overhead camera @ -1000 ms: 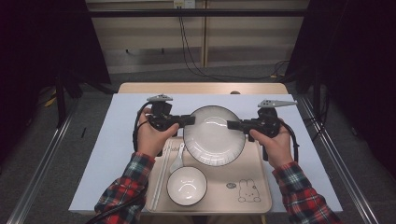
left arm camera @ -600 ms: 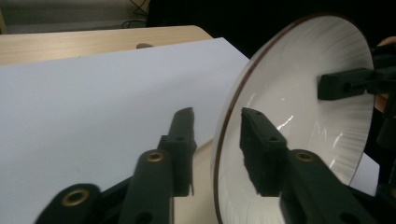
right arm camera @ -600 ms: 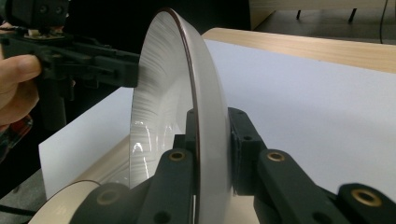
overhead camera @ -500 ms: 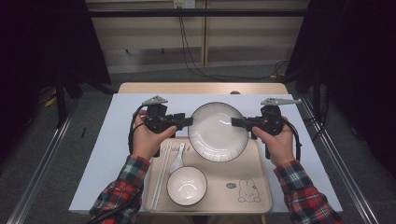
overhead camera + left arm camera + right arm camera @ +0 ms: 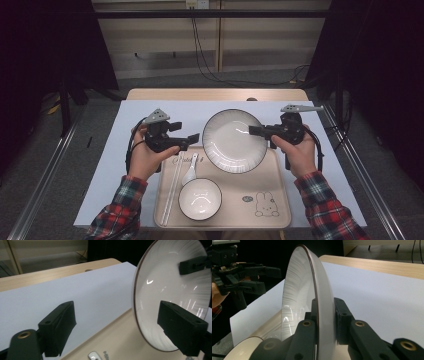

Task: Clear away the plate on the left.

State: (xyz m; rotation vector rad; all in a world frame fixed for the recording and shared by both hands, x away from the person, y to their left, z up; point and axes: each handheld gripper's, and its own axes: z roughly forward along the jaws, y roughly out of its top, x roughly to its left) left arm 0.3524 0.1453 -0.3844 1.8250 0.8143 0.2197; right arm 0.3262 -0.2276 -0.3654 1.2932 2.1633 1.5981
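A white plate (image 5: 234,141) with a dark rim is held tilted over the far end of the beige tray (image 5: 272,175). My right gripper (image 5: 255,131) is shut on its right rim, and in the right gripper view the jaws clamp the rim of the plate (image 5: 299,290) edge-on. My left gripper (image 5: 194,139) stands just left of the plate, clear of it. Its jaws have just been opening and now stand wide apart with nothing pressed between them. In the left gripper view the plate (image 5: 175,297) rises ahead at the right, behind my left gripper (image 5: 120,327).
On the tray lie a white bowl (image 5: 200,198), a white spoon (image 5: 190,172) and a pair of chopsticks (image 5: 172,187) along its left side. The tray sits on a white mat (image 5: 130,150) over a wooden table (image 5: 215,94). Metal rails run down both sides.
The left gripper's jaws opened, let go of the plate's left rim and drew back to the left. The right gripper kept its hold; the plate shifted slightly to the right.
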